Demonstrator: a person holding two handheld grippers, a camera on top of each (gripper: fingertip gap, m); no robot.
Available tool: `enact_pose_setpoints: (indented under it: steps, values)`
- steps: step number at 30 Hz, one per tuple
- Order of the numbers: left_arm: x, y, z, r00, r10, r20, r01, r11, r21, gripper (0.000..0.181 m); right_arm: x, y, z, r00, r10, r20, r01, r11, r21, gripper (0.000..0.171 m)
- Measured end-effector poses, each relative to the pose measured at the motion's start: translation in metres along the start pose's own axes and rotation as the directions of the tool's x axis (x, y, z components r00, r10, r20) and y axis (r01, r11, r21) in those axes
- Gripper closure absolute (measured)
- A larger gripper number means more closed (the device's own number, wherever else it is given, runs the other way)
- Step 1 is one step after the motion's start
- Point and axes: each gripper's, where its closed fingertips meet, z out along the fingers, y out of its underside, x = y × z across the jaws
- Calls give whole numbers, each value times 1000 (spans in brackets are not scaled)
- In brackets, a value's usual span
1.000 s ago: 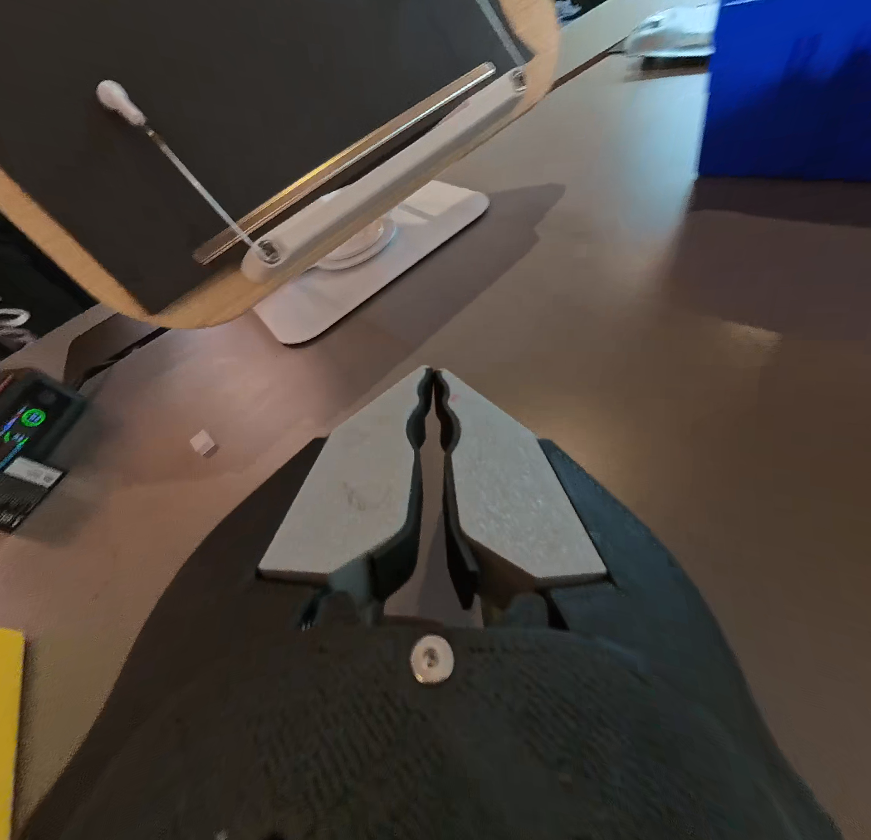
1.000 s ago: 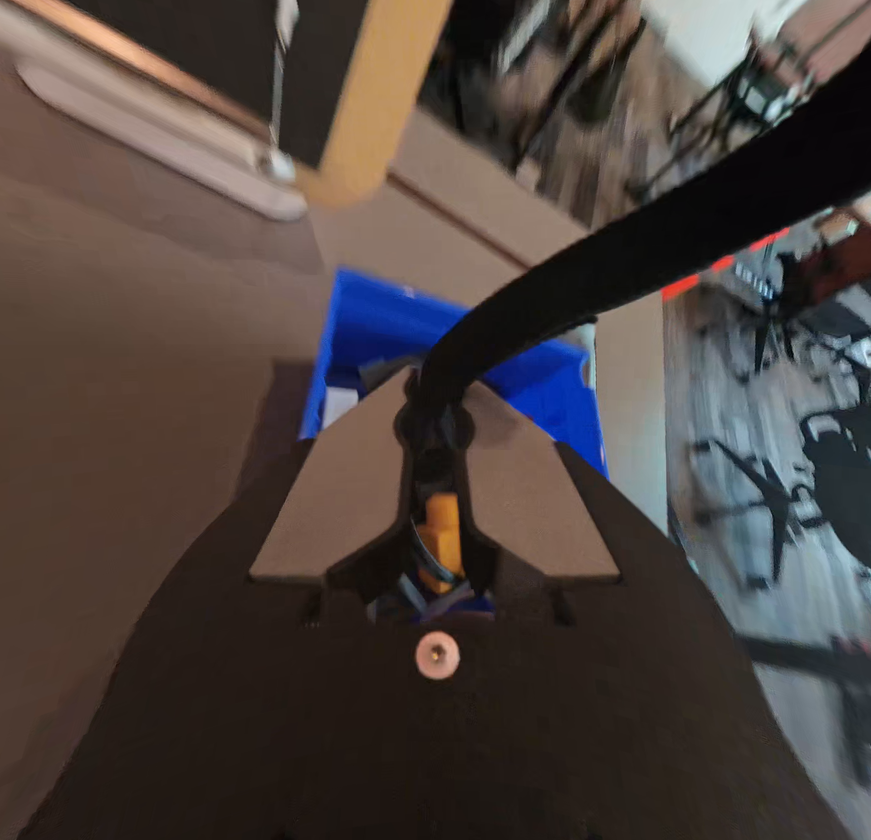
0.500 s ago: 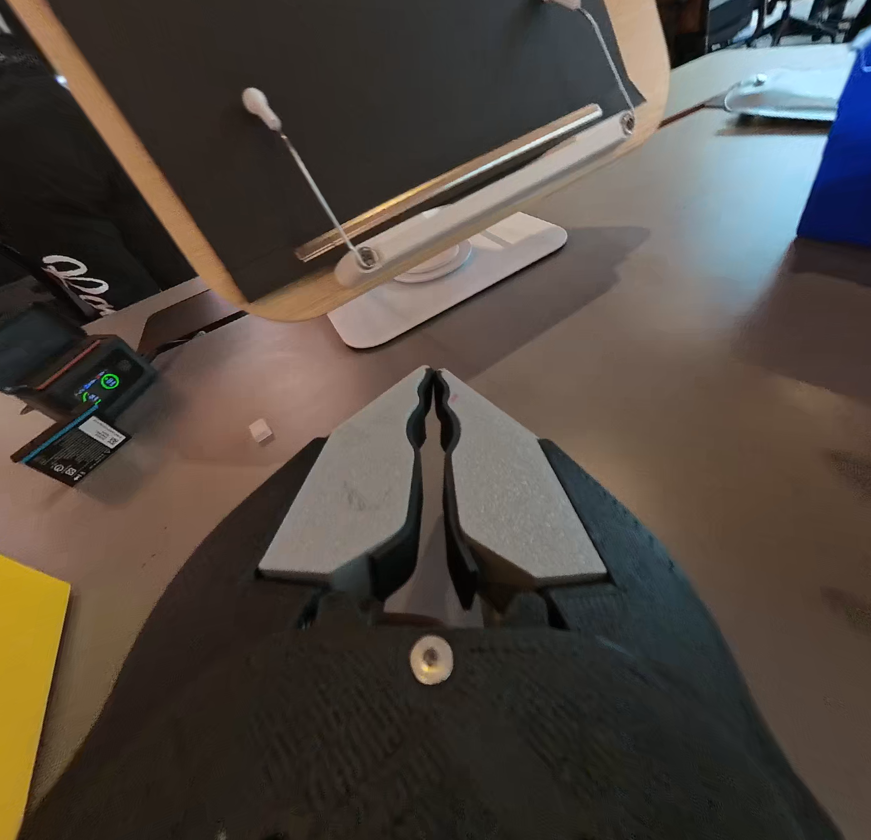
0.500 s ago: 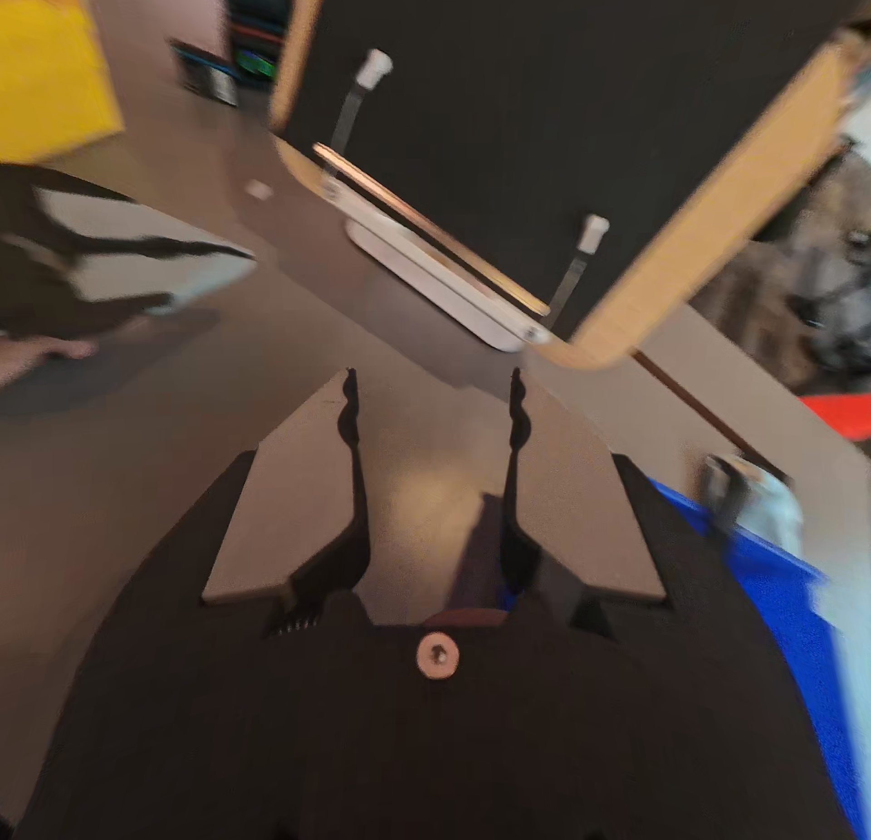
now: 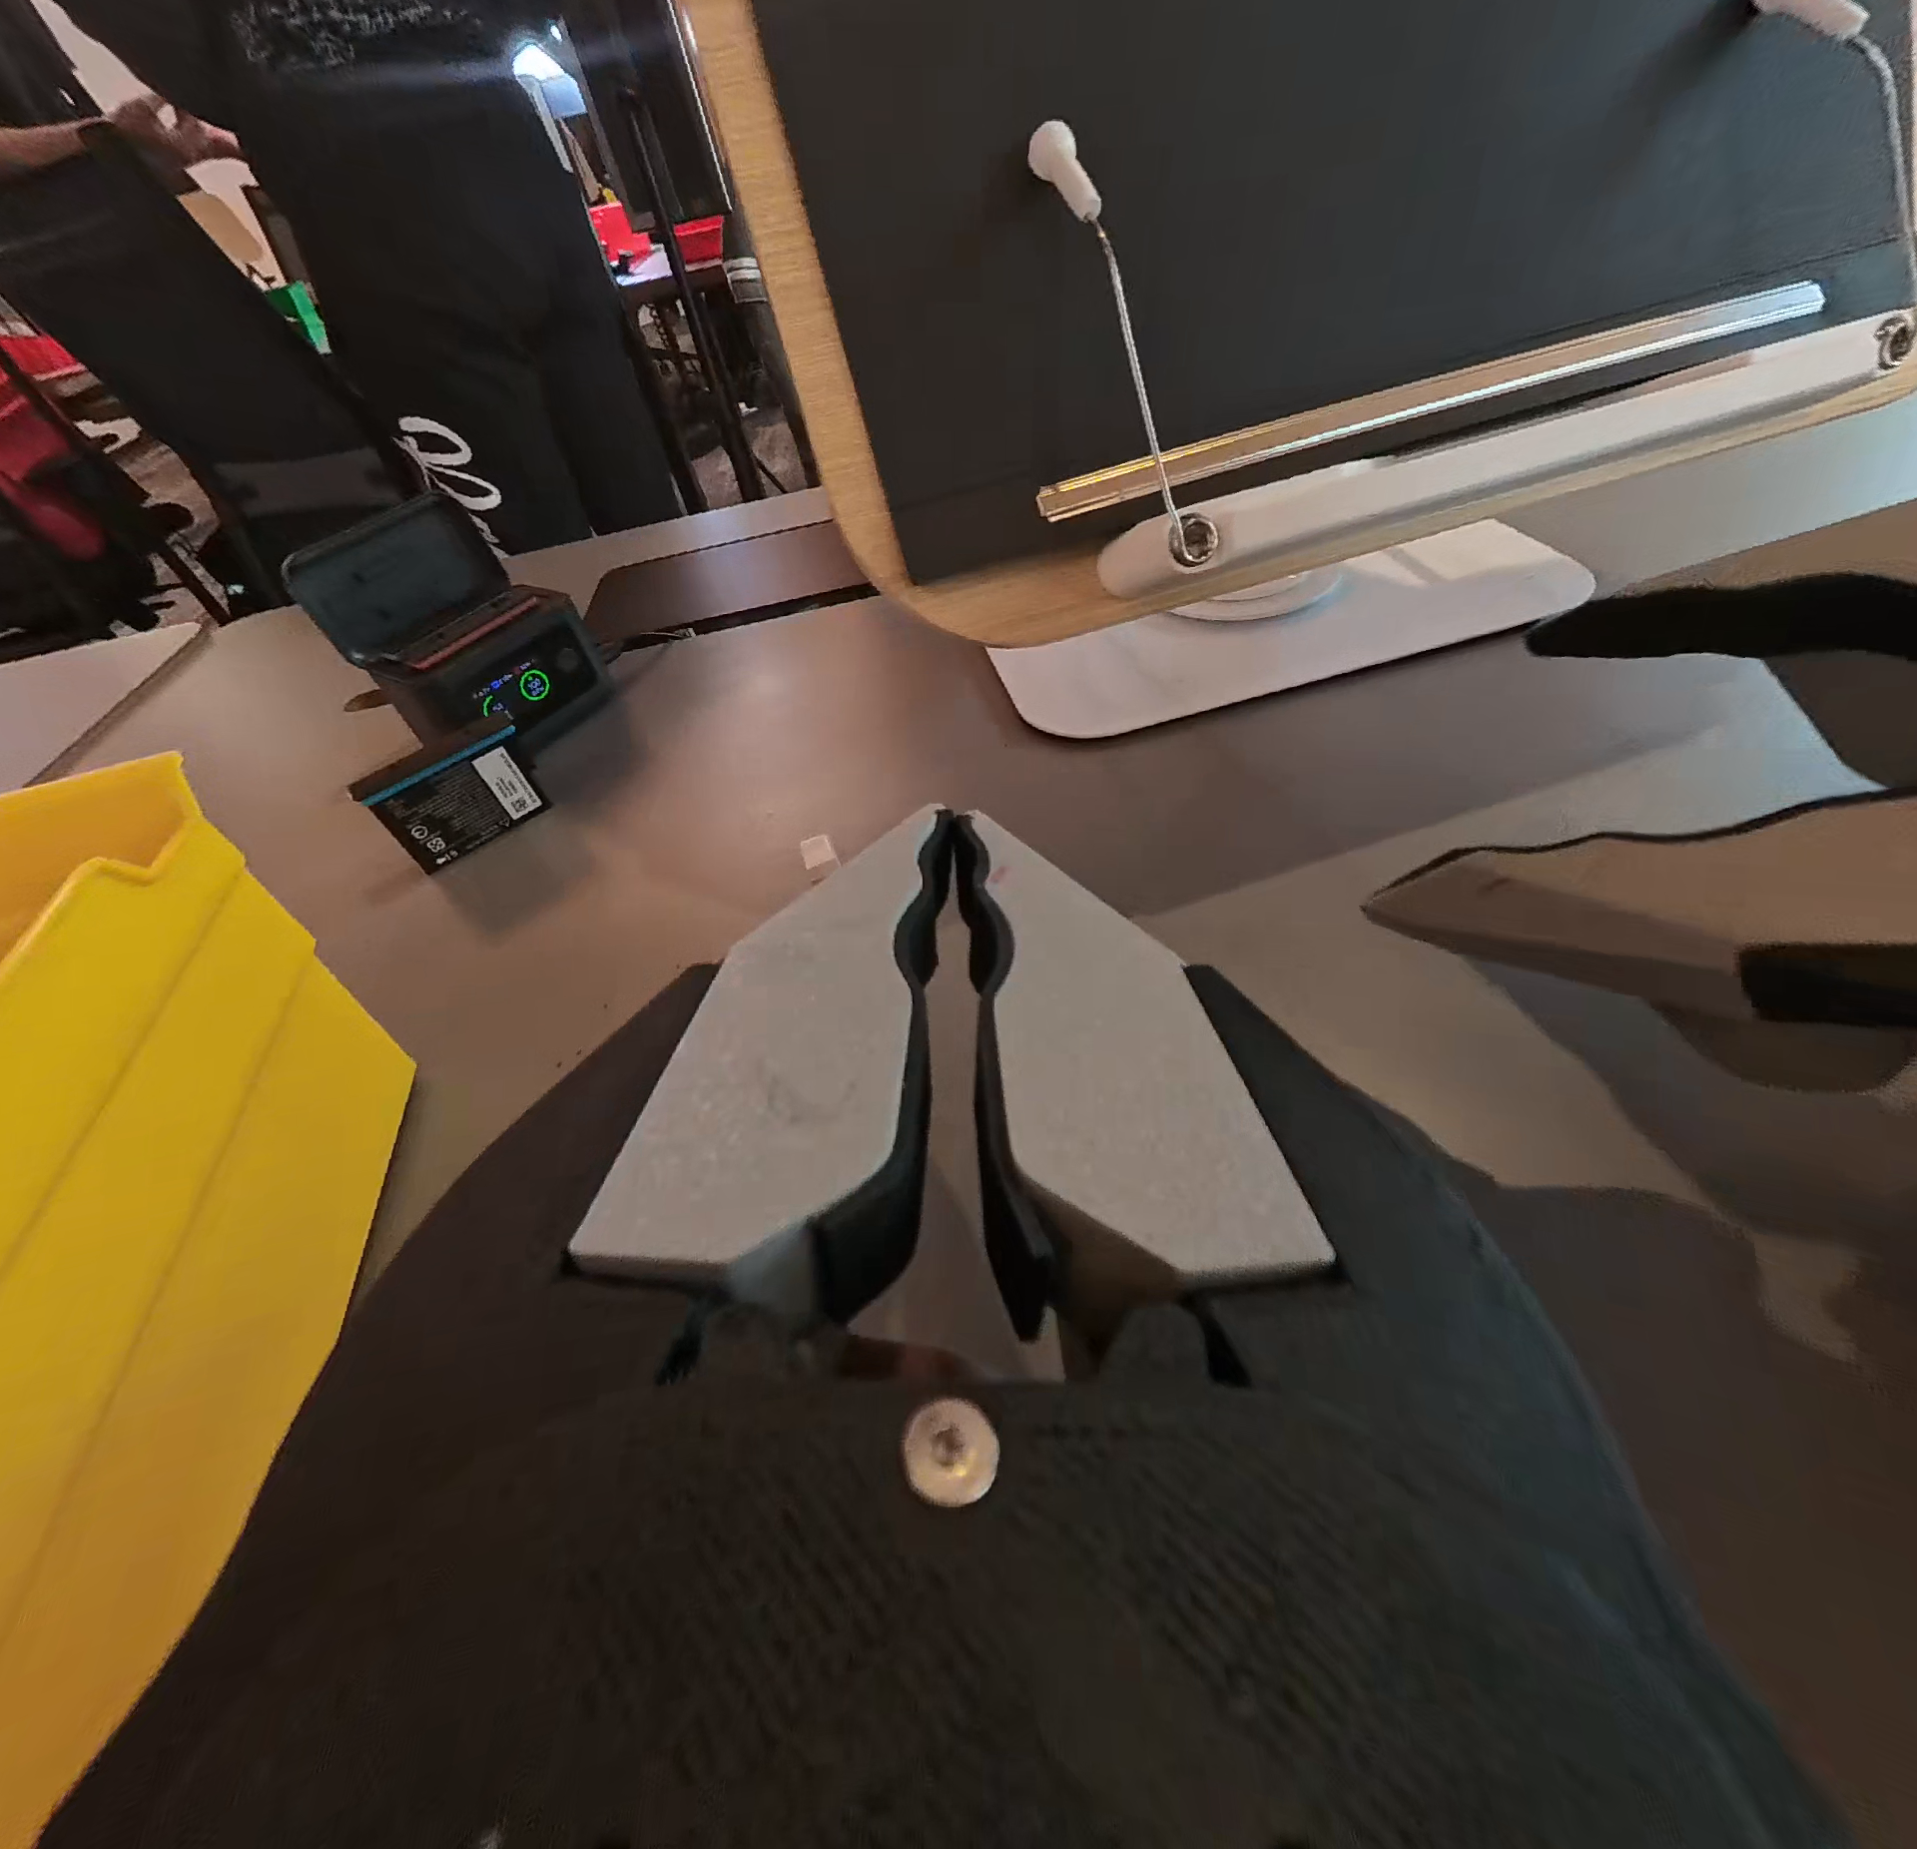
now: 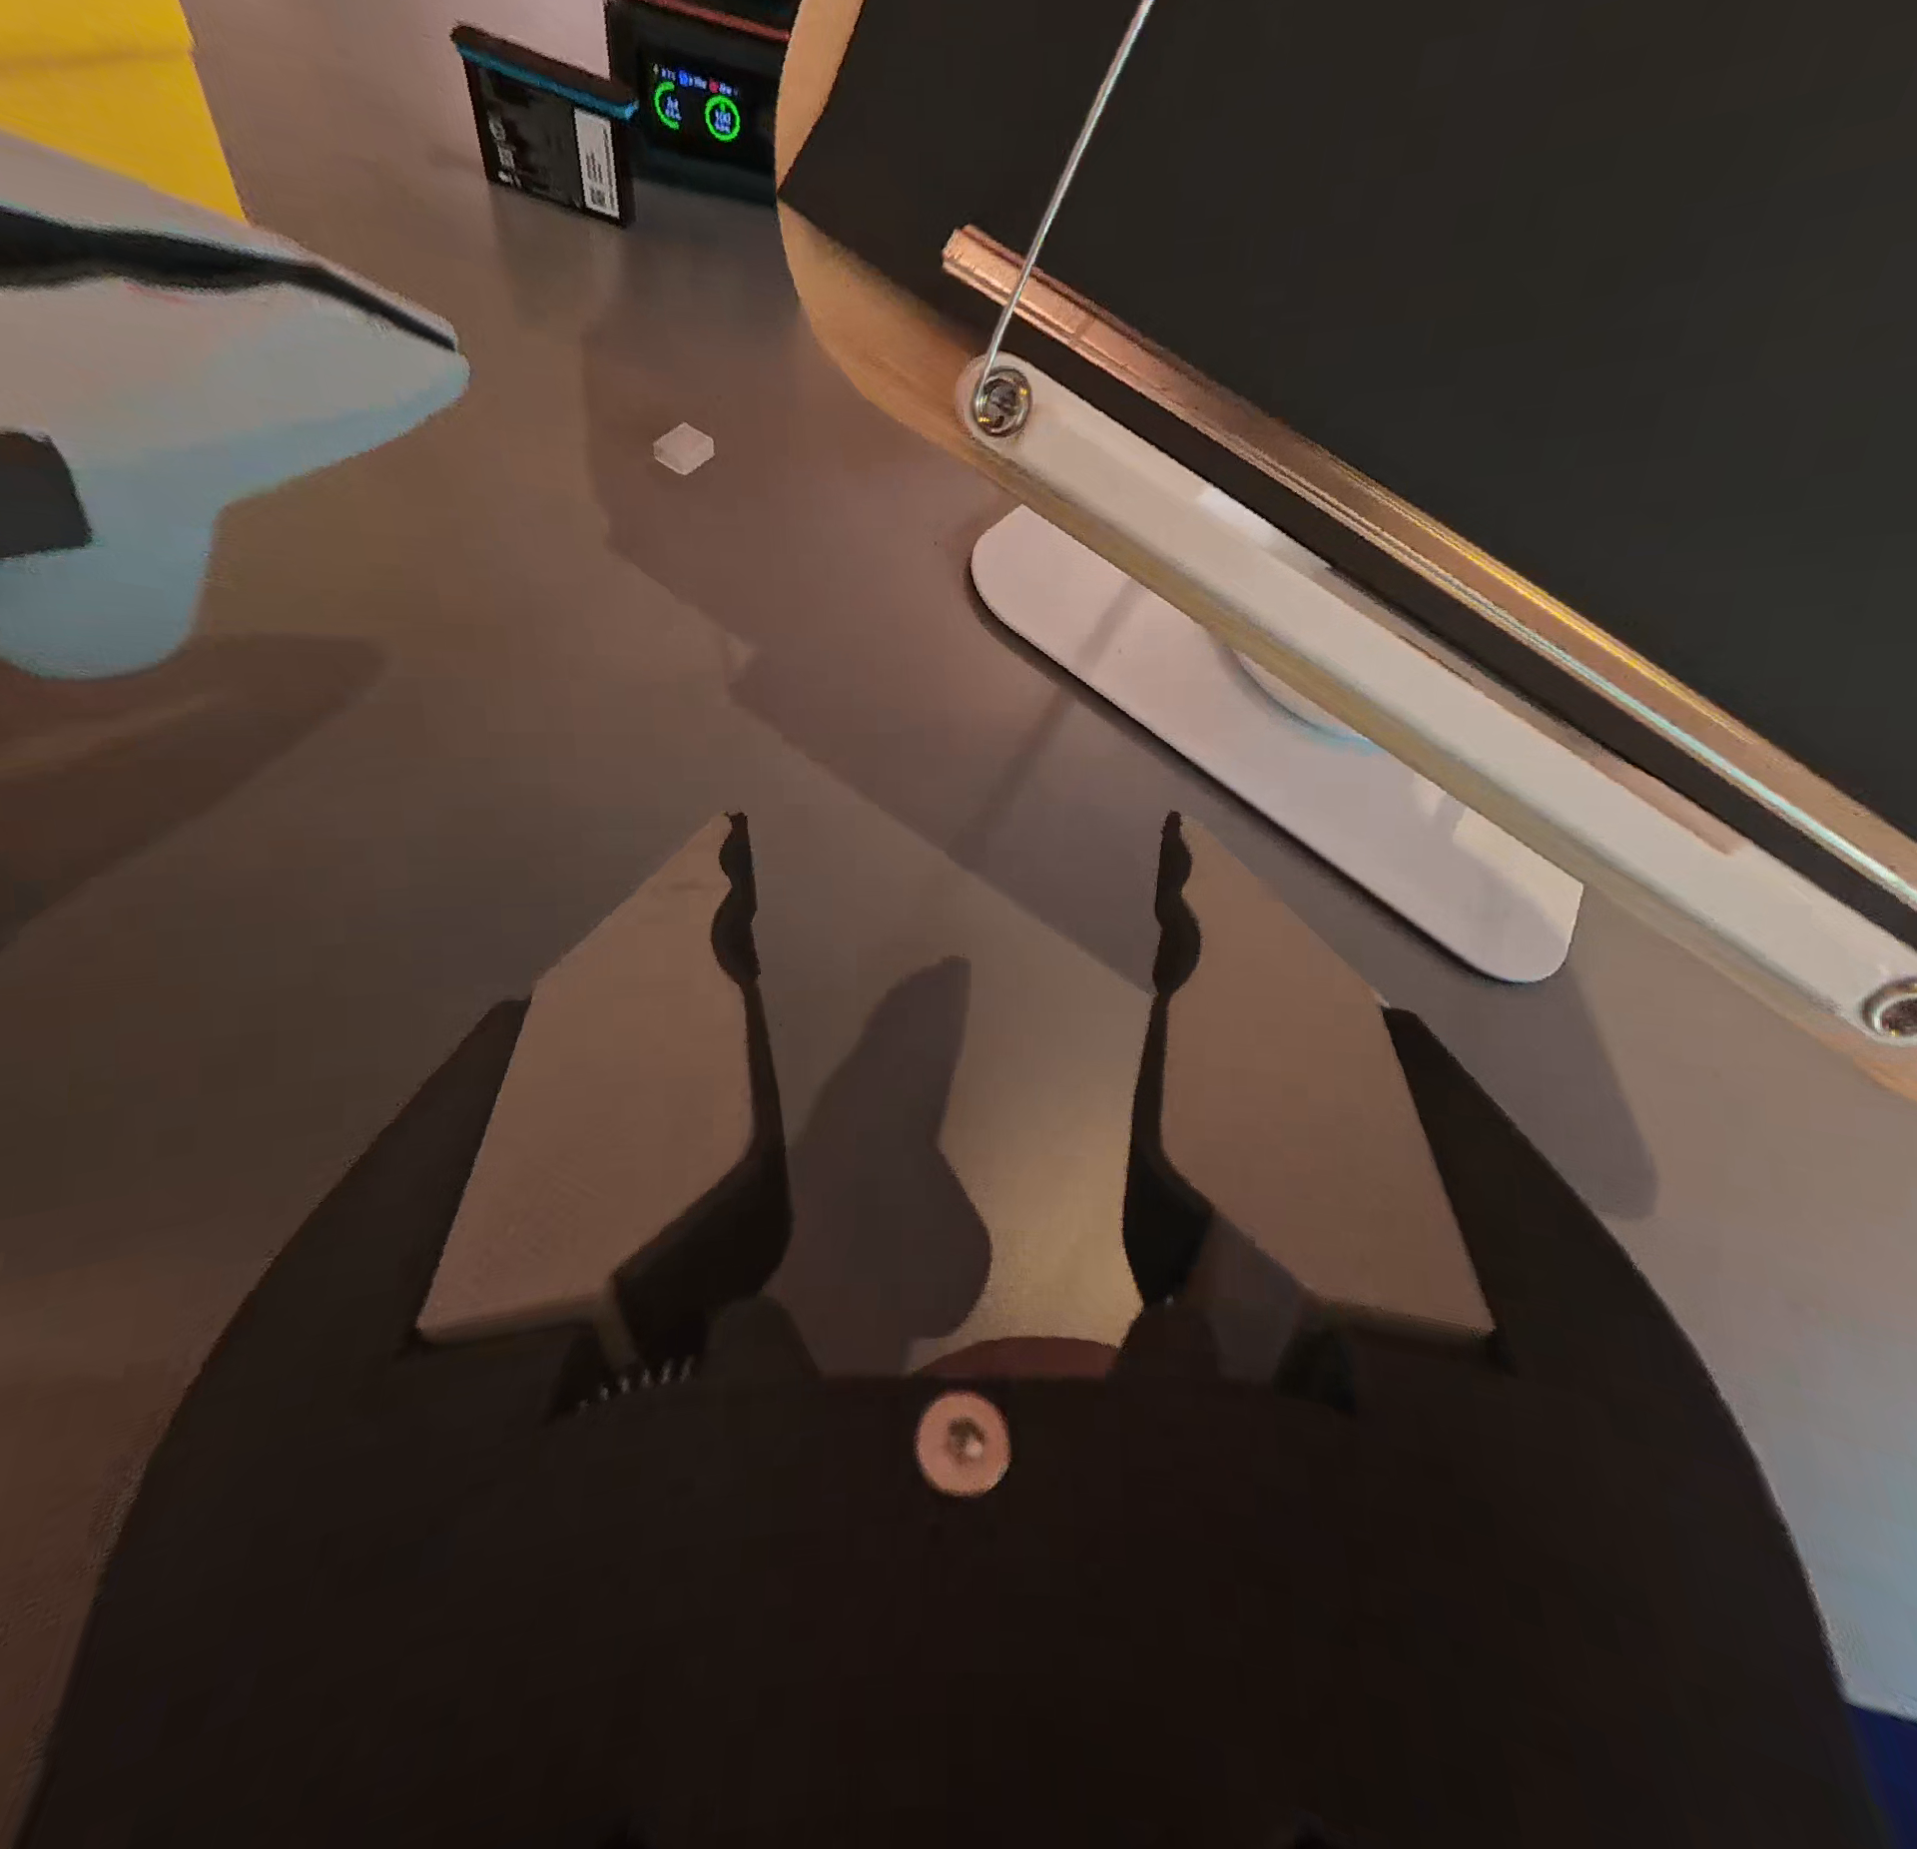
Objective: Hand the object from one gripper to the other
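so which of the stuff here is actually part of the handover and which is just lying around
Part of the job:
- left gripper, shut with nothing in it
- right gripper, open and empty
No object to hand over shows in either view.

Just lying about:
- book stand
- yellow bin
- charger case
- black battery
- small white cube

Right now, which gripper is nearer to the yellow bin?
Left. The left gripper hangs just beside the yellow bin; the right gripper is farther off, with the left one between it and the bin.
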Motion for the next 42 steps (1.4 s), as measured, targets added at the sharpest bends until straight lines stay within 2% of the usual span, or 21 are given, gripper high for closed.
enact_pose_setpoints:
  steps: [3,7,15,24,26,27,42]
  values:
    - [4,0,2,1000,26,-4,-26,1000,-7,181,-4,7,8,999,-50,8,50,999,2,100]
    - [7,-2,1,998,61,4,-62,998,6,181,-9,8,11,998,-39,44,39,999,-17,99]
    - [0,-4,-3,1000,0,-2,0,999,39,181,-8,9,6,999,-3,44,4,1000,-11,99]
    - [2,-3,-13,999,36,-12,-36,998,47,180,-10,13,6,999,-27,37,29,999,-38,99]
    - [4,-1,-15,999,30,-36,-29,999,41,160,-12,14,5,999,-35,36,36,999,-41,99]
    - [4,-1,-16,999,24,-43,-23,999,41,158,-13,14,4,999,-34,39,35,999,-42,99]
    - [16,5,-30,994,83,-66,-82,996,16,147,-17,24,0,997,-6,78,13,996,-88,100]
